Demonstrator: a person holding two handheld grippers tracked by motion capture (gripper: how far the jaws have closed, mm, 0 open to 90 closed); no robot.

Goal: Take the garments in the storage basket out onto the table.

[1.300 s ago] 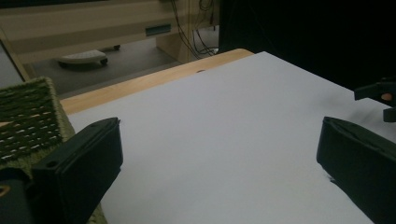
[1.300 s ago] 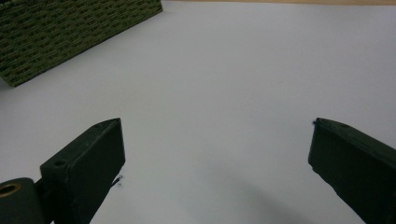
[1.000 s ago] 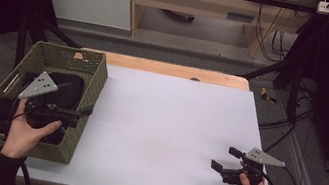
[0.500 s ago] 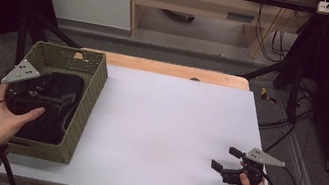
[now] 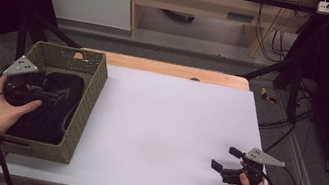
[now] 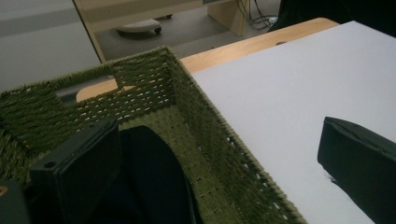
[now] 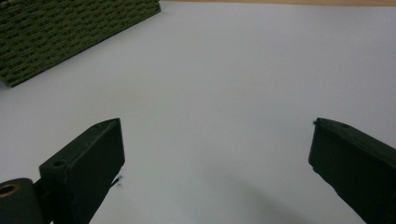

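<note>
Overhead, left tongs (image 5: 58, 92) agape above dark cloth (image 5: 46, 118) in basket (image 5: 83, 109), right tongs (image 5: 224, 159) agape, empty.

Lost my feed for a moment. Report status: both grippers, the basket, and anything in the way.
Left gripper open over the green basket, above the dark cloth. Right gripper open, empty, low over the white table. Nothing blocking.

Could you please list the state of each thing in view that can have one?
left gripper: open, empty, over the basket.
right gripper: open, empty, low over the table.
basket: upright, at the table's left edge, holding the dark cloth.
dark cloth: crumpled inside the basket, not gripped.
</note>
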